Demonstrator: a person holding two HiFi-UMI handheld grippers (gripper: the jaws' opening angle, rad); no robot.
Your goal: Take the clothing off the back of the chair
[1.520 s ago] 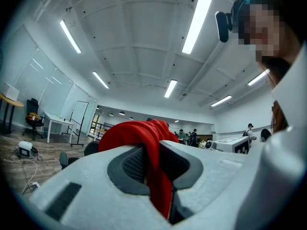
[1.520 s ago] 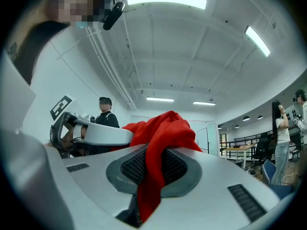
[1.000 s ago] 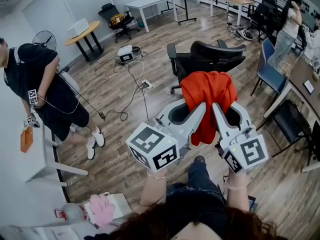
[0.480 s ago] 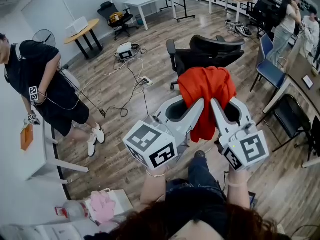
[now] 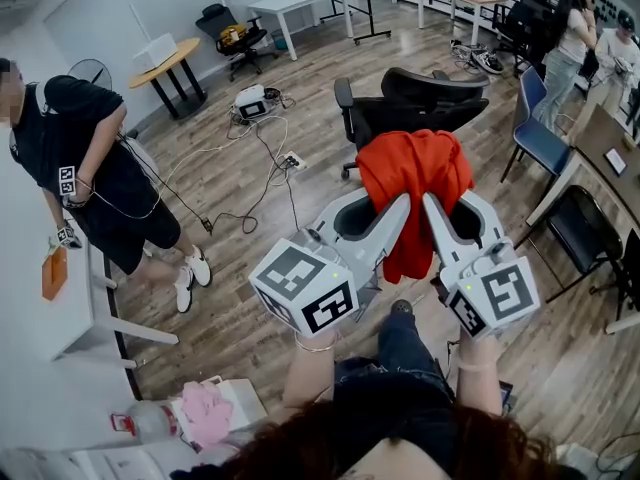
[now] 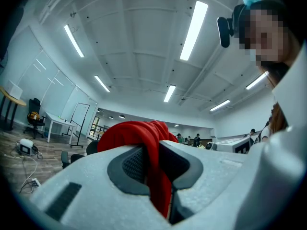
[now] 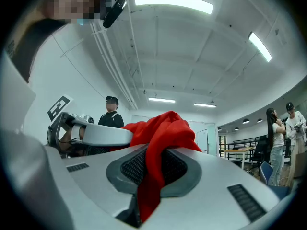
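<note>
- The left claw point(image 6: 152, 152) is clamped on a fold of the red cloth point(image 5: 415, 173), which fills the gap between its pads.
- The right claw point(image 7: 151, 162) is clamped on the same cloth, with a fold pinched between its pads and bunched above them.
- In the head view the two claws sit side by side, tips close together, each gripping the cloth's upper part.
- The cloth hangs in a bunch from the claws, its lower edge loose between them, above the holder's knee.
- The black chair point(image 5: 420, 108) stands just beyond the cloth. The cloth's top edge overlaps it in the picture, and I cannot tell whether they touch.
- Bare floor point(image 5: 250, 268) lies open on the left of the claws.
- Cables point(image 5: 255, 158) trail over the floor farther left of the chair.
- A person point(image 5: 90, 168) stands well off to the left, beside a white desk point(image 5: 40, 318).
- On the right it is tighter: a blue chair point(image 5: 540, 143), a dark chair point(image 5: 585, 243) and a desk edge point(image 5: 600, 148) stand near the right claw.
</note>
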